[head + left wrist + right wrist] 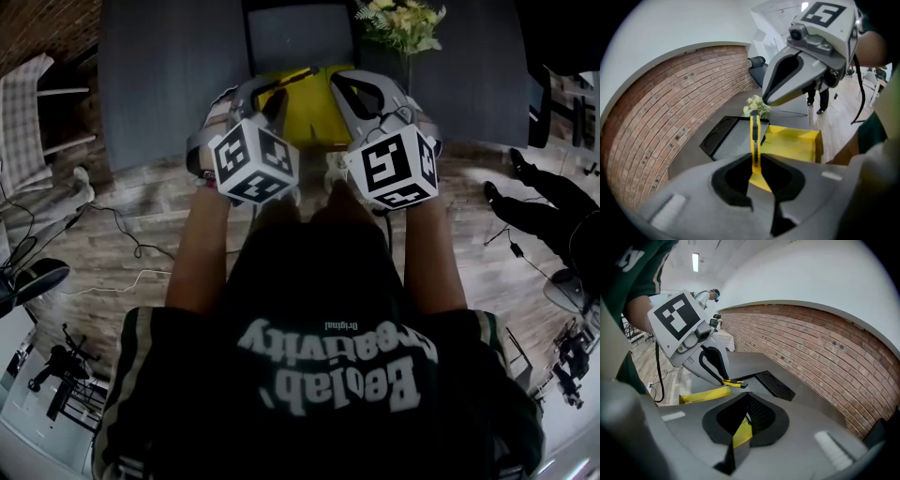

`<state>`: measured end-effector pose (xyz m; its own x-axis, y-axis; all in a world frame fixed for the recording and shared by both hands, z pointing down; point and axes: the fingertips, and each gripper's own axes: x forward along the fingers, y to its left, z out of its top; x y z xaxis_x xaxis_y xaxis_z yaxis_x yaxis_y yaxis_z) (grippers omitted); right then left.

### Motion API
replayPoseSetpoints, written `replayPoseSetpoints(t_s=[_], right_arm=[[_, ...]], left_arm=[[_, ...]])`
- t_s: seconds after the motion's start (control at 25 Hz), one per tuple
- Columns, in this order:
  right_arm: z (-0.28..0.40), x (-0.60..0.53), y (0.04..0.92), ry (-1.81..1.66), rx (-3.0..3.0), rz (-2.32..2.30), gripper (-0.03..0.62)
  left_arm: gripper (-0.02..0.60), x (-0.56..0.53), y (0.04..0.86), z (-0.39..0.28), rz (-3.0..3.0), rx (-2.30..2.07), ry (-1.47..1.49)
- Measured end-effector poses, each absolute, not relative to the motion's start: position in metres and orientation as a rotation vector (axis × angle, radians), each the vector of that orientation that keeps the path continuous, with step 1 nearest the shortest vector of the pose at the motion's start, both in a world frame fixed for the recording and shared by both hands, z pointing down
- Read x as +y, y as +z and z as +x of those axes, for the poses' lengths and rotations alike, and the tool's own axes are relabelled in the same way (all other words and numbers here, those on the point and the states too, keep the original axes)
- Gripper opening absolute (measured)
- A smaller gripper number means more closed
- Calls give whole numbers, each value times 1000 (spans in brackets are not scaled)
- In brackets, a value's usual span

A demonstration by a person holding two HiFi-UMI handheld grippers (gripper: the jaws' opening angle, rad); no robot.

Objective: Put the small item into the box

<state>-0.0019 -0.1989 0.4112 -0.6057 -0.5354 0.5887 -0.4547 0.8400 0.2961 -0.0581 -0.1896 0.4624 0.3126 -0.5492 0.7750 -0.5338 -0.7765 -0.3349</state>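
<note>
Above the table: both grippers hang side by side over the open yellow box.
Left gripper: jaws closed narrowly on the small item, a slim yellow-and-black tool that sticks out past the tips.
Right gripper: jaws together with nothing between them; only the box's yellow shows beyond.
Small item's place: in the air at the box's edge, next to the dark tray, not inside the box.
Done: judging by the grip, the pick-up and carry are finished.
Left: bring the item over the box's hollow, lower it, open the jaws.
Watch: a release too near the wall could drop it onto the tray.
</note>
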Motion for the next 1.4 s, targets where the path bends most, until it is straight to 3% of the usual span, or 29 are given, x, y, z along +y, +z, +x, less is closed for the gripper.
replayPoseSetpoints(t_s=[1.4], right_arm=[[9, -217, 463, -32, -2341, 649, 6]], left_arm=[[60, -194, 545, -46, -2569, 882, -1806]])
